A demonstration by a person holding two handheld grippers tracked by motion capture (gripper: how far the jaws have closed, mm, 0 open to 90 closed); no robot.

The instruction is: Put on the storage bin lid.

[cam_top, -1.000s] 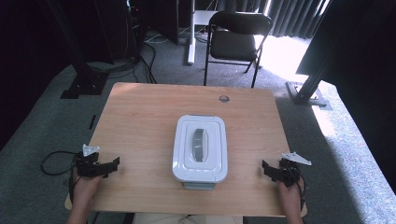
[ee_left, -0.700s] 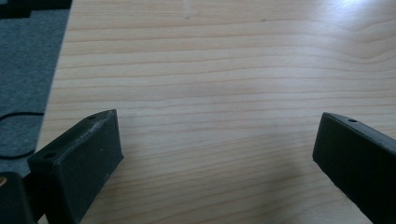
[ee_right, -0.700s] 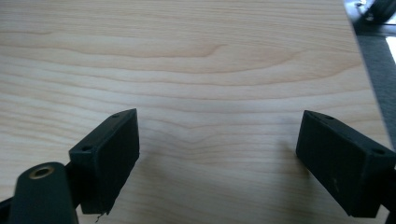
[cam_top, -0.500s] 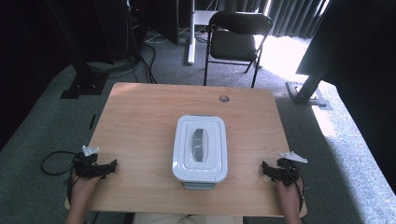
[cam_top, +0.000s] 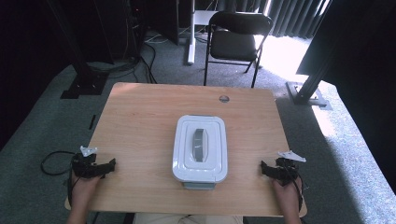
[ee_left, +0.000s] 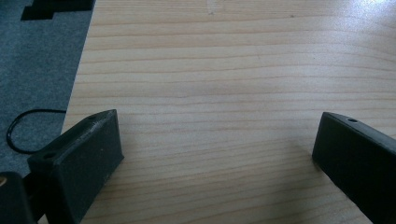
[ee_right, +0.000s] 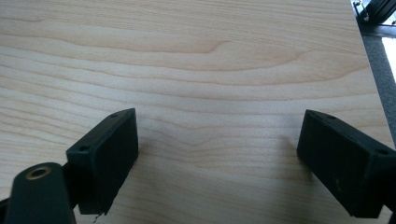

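Note:
A white lidded plastic box (cam_top: pixel 200 148) with a grey handle on its lid sits in the middle of the wooden table (cam_top: pixel 144 121). My left gripper (cam_top: pixel 108 165) rests near the table's front left corner, jaws pointing right toward the box. My right gripper (cam_top: pixel 265 169) rests near the front right corner, jaws pointing left toward the box. Both stand well apart from the box. In the left gripper view the left gripper (ee_left: pixel 219 140) is open over bare wood. The right gripper (ee_right: pixel 219 140) in its own view is open too, with nothing between the fingers.
A small round grommet (cam_top: pixel 224 99) sits near the table's far edge. A black folding chair (cam_top: pixel 236 35) stands beyond the table. A dark cable (cam_top: pixel 53 163) loops on the carpet left of the table. Dark stands flank the table on both sides.
My left gripper has drifted slightly left and toward the front edge. The right gripper and the box have stayed put.

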